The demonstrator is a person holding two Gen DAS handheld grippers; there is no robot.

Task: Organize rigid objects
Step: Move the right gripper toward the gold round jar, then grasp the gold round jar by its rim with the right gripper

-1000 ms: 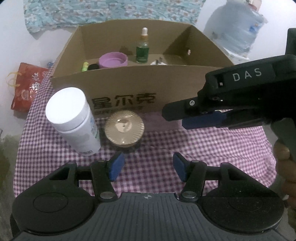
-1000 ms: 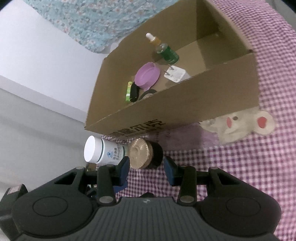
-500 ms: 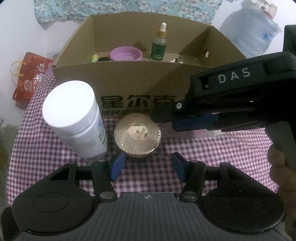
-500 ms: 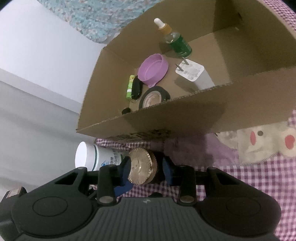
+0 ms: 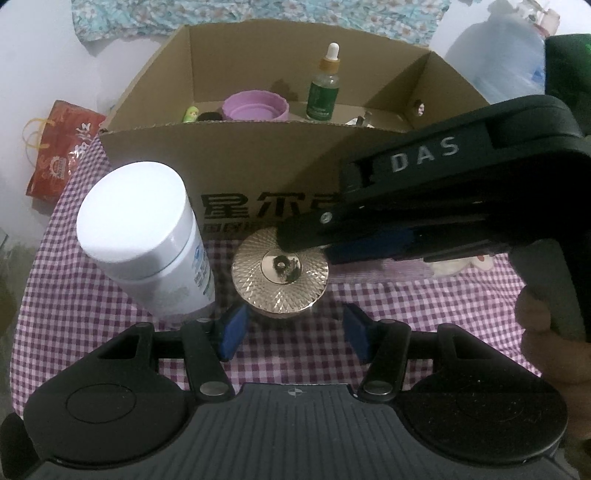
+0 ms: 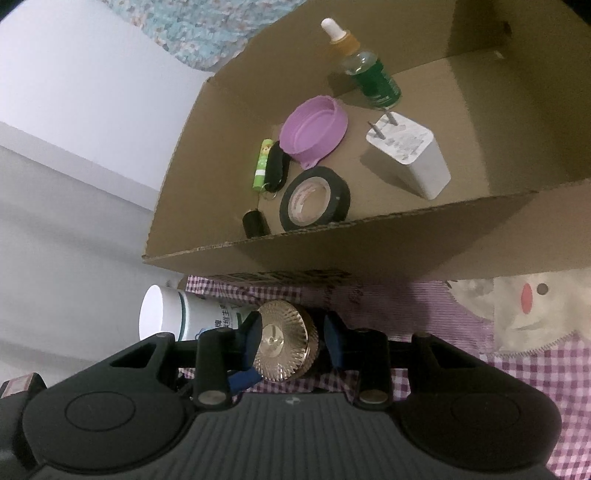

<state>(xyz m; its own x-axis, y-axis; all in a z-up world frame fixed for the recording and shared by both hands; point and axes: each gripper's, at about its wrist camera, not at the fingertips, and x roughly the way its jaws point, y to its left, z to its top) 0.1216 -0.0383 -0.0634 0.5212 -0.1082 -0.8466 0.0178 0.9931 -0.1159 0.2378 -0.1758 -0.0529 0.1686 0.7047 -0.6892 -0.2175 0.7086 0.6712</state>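
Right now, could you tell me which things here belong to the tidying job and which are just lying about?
Job:
gold-lidded jar, between the right tool's pads
white bottle
cardboard box
dropper bottle, purple lid, charger, tape roll, already boxed

Lying about:
red bag
water jug
floral cloth

I cannot read the box's print (image 5: 266, 208) fully; the right gripper (image 5: 314, 240) covers its end and the jar's lid (image 5: 280, 266) rim.
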